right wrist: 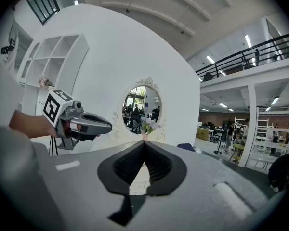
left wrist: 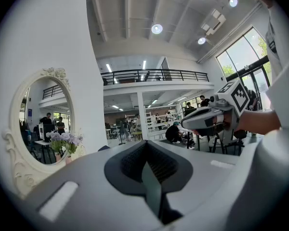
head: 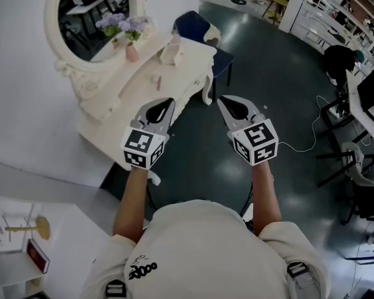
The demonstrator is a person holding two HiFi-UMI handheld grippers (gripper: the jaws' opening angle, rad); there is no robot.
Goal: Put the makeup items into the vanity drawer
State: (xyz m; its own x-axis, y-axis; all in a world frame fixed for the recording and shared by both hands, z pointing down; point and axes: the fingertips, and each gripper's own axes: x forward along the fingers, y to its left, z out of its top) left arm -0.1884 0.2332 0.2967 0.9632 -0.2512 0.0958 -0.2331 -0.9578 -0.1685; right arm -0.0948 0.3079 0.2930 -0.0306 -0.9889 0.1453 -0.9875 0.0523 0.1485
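- Head view: left claw [head: 167,104] and right claw [head: 224,101] are side by side above the dark floor [head: 193,154]. Makeup items [head: 156,80] lie on the white vanity table [head: 121,95], just beyond the left claw.
- Left gripper view: the left claw [left wrist: 145,144] is clenched on nothing. The oval mirror [left wrist: 41,124] is at far left and the right claw is at right.
- Right gripper view: the right claw [right wrist: 144,142] has its tips together and is empty. The mirror is straight ahead.

A dark glossy floor [head: 287,73] fills the upper right of the head view and meets a curved white wall [head: 19,117] at left. White shelves [head: 12,260] stand lower left, and desks [head: 360,108] line the right edge. The left gripper view shows a railed mezzanine [left wrist: 149,75] mid-frame, round ceiling lights [left wrist: 156,29] above it and tall windows [left wrist: 236,61] at right.
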